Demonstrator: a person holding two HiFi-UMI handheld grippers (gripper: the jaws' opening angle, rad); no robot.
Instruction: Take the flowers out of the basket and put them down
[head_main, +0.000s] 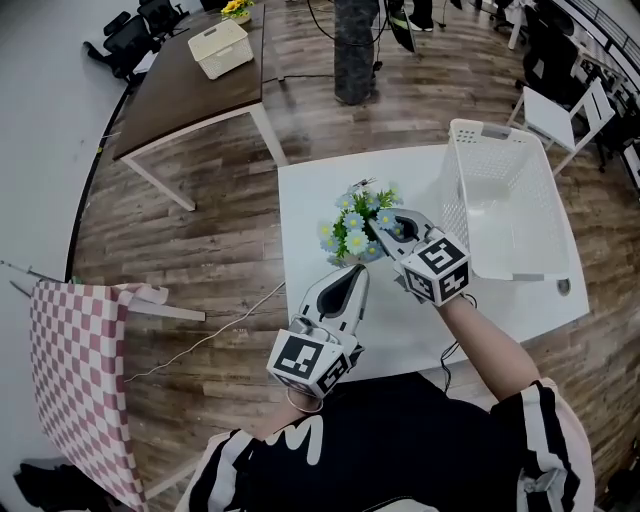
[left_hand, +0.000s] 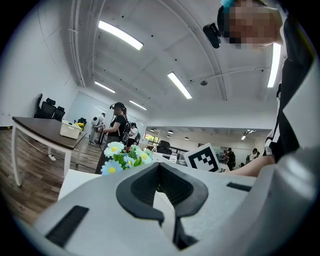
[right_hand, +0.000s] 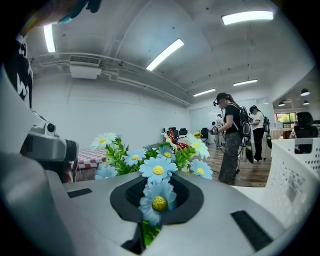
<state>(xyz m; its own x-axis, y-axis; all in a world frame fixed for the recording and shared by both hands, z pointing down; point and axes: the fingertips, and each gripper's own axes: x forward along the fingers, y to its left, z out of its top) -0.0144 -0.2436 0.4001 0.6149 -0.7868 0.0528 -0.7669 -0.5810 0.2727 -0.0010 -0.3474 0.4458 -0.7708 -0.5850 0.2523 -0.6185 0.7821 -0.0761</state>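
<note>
A bunch of artificial blue daisies with green leaves (head_main: 352, 228) hangs just over the middle of the white table (head_main: 320, 190). My right gripper (head_main: 378, 232) is shut on the flowers (right_hand: 157, 167), with their green stems pinched low between its jaws, and it tilts slightly down. The white slatted basket (head_main: 497, 128) stands to the right of the bunch with nothing showing inside it; its wall (right_hand: 295, 180) fills the right edge of the right gripper view. My left gripper (head_main: 352, 275) lies level just short of the bunch, shut with nothing in it. From the left gripper view the flowers (left_hand: 122, 156) rise beyond its jaws.
A brown table (head_main: 190, 85) at the back left carries a white bin (head_main: 220, 48). A red-checked cloth (head_main: 75, 370) is at the left, and a cable (head_main: 215, 335) runs over the wooden floor. A person's legs (head_main: 355, 50) stand behind the table; folding chairs (head_main: 565, 115) are at the right.
</note>
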